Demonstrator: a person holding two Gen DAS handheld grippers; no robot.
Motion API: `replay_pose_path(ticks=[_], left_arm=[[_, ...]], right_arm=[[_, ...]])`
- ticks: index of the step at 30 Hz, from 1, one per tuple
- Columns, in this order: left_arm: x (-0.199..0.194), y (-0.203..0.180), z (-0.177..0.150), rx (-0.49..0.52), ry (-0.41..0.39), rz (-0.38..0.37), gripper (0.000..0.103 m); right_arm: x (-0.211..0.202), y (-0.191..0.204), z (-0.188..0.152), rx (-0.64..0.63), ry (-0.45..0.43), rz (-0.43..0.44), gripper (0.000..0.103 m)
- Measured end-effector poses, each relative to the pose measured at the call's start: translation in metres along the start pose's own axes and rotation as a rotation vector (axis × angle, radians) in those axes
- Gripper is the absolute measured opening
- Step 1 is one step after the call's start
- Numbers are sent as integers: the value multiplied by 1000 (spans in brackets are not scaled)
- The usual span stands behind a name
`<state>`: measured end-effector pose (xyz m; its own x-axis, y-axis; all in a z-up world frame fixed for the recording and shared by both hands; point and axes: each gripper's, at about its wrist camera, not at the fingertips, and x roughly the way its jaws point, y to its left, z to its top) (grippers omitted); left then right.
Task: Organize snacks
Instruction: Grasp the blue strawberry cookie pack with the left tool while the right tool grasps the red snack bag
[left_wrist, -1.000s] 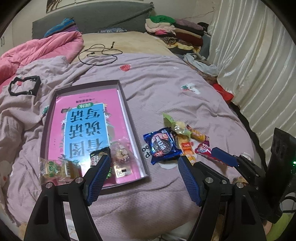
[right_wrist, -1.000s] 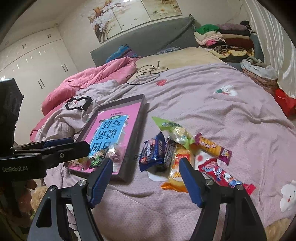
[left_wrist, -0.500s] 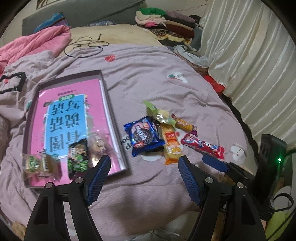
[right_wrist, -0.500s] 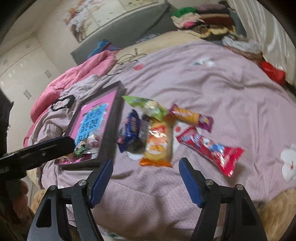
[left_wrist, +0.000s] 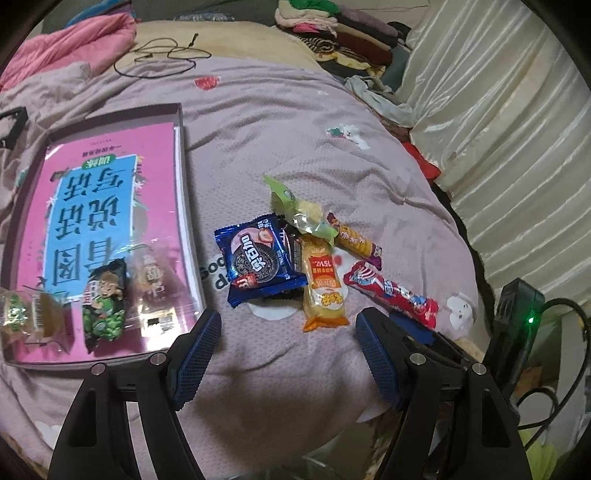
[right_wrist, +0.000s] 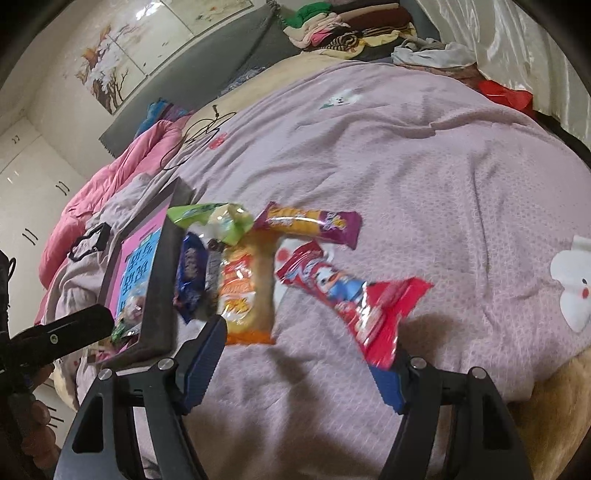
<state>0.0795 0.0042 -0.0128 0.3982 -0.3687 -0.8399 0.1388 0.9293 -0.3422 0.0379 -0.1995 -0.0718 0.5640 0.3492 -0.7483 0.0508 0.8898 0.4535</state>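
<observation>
Several snack packets lie in a heap on the mauve bedspread: a blue cookie pack (left_wrist: 260, 256), an orange-yellow pack (left_wrist: 325, 286), a red pack (left_wrist: 391, 293) and a green one (left_wrist: 295, 206). A shallow tray (left_wrist: 186, 177) to their left holds a pink book and three snacks, among them a dark green packet (left_wrist: 105, 304). My left gripper (left_wrist: 288, 347) hovers open just short of the heap. My right gripper (right_wrist: 303, 354) is open too, low over the bed, with the red pack (right_wrist: 354, 295) and orange pack (right_wrist: 243, 291) just beyond its fingertips.
A pink duvet (right_wrist: 122, 177) and a black cable (left_wrist: 162, 61) lie toward the headboard. Folded clothes (left_wrist: 332, 26) are stacked at the far right by a cream curtain (left_wrist: 498, 110). The bed edge runs just below both grippers. The other gripper's black body (left_wrist: 517, 321) shows at right.
Both grippers have come down and closer to the snack heap; the right one also rolled. The jaws kept the same width. The snacks have not moved.
</observation>
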Motion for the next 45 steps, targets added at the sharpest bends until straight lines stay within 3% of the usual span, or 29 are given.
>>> replay_pose_path(ticks=[8, 11, 15, 21, 31, 40, 45], left_arm=[[26, 10, 18, -102, 44, -40, 68], [34, 12, 23, -114, 56, -38, 66], [46, 15, 29, -136, 77, -42, 59], [68, 23, 31, -211, 109, -32, 59], [77, 32, 41, -272, 76, -12, 59], [82, 25, 41, -257, 47, 47, 60], [79, 28, 35, -313, 10, 46, 60]], right_arm=[[14, -8, 10, -14, -21, 21, 51], [16, -9, 13, -24, -31, 22, 48], [19, -9, 17, -38, -36, 19, 47], [23, -8, 20, -50, -48, 21, 46], [26, -7, 26, -62, -58, 28, 43], [33, -3, 31, -80, -62, 27, 40], [35, -6, 35, -74, -71, 20, 40]])
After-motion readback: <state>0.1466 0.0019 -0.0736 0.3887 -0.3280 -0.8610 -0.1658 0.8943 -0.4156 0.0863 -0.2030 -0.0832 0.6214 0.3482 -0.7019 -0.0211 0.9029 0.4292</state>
